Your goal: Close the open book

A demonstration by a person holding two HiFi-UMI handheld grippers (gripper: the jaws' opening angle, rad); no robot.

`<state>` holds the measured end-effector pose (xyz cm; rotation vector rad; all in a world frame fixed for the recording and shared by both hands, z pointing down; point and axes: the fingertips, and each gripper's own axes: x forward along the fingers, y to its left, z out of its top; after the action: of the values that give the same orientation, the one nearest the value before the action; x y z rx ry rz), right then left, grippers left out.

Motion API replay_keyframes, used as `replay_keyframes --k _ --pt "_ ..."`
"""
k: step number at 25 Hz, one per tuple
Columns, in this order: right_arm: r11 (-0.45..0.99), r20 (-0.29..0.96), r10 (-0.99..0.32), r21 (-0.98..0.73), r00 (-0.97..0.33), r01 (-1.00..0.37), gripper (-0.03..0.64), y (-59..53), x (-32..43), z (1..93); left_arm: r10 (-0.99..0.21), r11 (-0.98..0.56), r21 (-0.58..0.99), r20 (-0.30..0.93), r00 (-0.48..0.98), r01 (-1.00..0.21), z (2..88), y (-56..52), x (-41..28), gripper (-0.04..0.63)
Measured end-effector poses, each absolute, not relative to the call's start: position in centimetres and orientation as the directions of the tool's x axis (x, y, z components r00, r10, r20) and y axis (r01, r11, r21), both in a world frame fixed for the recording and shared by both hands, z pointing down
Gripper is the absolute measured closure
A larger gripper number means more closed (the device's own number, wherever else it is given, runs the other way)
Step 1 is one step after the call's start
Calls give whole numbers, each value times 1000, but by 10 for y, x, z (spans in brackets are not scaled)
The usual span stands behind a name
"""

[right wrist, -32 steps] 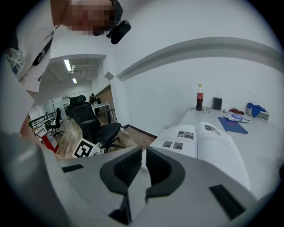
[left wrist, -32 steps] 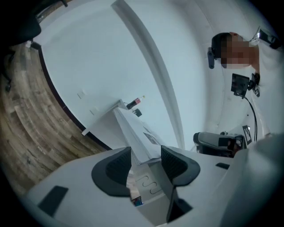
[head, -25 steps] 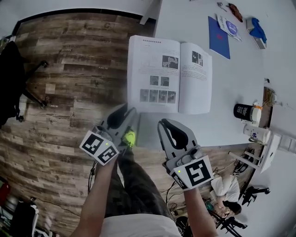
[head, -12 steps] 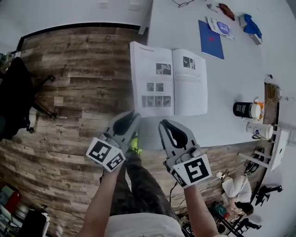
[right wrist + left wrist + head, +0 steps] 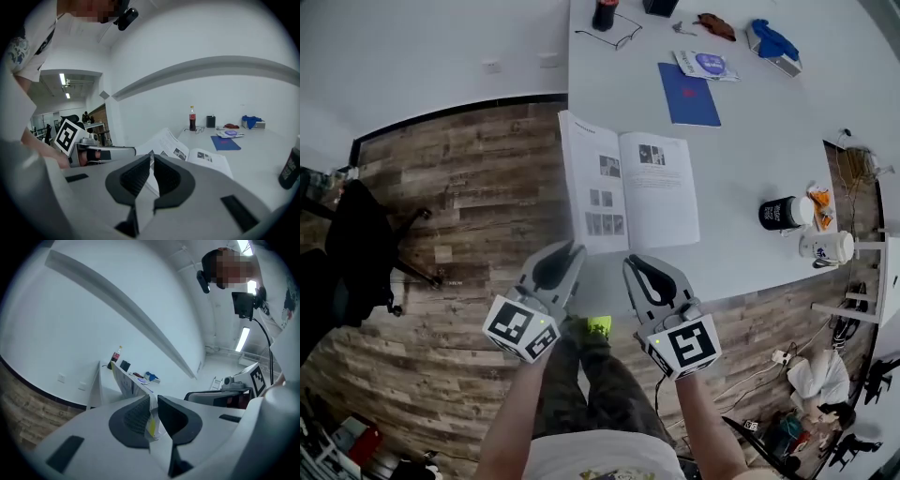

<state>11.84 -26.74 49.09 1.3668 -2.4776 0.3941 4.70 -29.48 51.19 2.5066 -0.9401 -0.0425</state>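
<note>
Book (image 5: 642, 192): open at the near-left corner of the white worktop (image 5: 750, 159). Its left half is tilted up off the surface and its right half lies flat.

Left tool (image 5: 153, 404): the jaws have just been closing and now clench a thin sheet with a yellow patch. This is judged to be the left half's near edge, gripped to swing it over.

Right tool (image 5: 151, 159): clenched beside the spine's near end. A pale sliver shows in the gap, page or worktop undetermined.

In the head view both tool bodies cover the contact points.

Table (image 5: 750, 150) beside book (image 5: 628, 192) bare; cups (image 5: 786, 214) crowd right.
</note>
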Motion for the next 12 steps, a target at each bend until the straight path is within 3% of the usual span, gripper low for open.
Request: replay_keyframes --k 12 --pt "440 317 -833 -114 -453 -891 586 -270 180 461 -591 -720 274 242 770 -638 468 -294 123 549"
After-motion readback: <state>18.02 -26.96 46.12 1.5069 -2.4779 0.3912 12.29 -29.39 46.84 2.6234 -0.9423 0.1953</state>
